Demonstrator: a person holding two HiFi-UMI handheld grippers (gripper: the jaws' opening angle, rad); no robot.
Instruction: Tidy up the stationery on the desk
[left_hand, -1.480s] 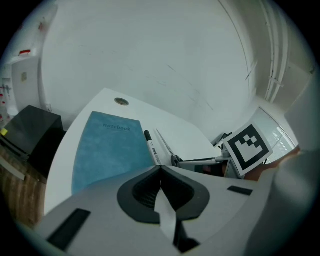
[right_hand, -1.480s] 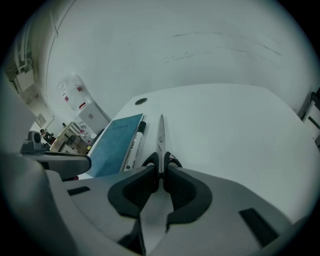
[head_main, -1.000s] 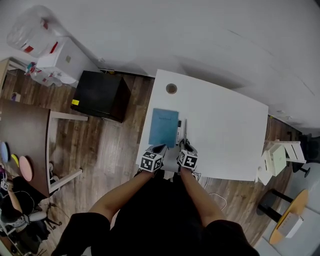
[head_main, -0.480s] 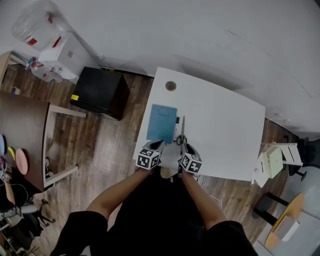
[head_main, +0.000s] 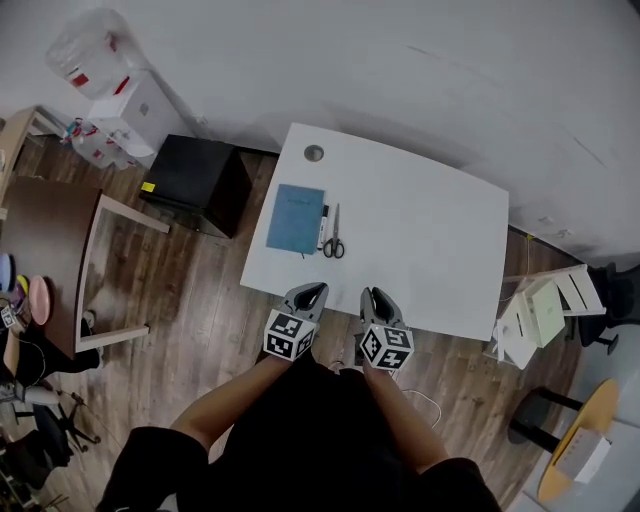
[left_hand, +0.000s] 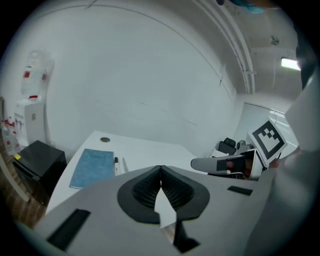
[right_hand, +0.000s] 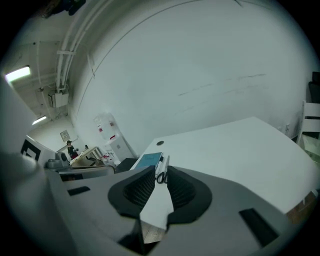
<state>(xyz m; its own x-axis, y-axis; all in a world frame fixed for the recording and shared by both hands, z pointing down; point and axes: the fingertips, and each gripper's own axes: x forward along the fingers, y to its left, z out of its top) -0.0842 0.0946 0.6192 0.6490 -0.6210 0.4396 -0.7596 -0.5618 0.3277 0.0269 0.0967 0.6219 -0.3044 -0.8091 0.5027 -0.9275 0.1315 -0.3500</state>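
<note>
I hold both tools side by side in front of my chest with my forearms bent in. Each tool points forward and tilts down towards the near edge of the white rectangular desk (head_main: 430, 230). The left gripper (head_main: 312, 291) has its black ribbed pads pressed together at the tips, with nothing in them. The right gripper (head_main: 371, 296) shows a narrow gap between its pads and is likewise empty. Neither tool touches anything.

The three items lie in a neat parallel row on the far left part of the desk, well apart from both tools. There is a thin blue notebook (head_main: 296, 218), and just beside its right edge a slim white pen with a black cap (head_main: 322, 227). Next come steel scissors with black handles (head_main: 334, 235). Only bare white desktop lies between them and the tools. A small round grey grommet (head_main: 314, 153) sits near the far left corner.

Left of the desk a black box-shaped cabinet (head_main: 195, 180) stands on the brown wood-plank floor (head_main: 220, 310). Beyond it is a white water dispenser (head_main: 125, 110).

The notebook cover carries a faint line of print, too small to read.
</note>
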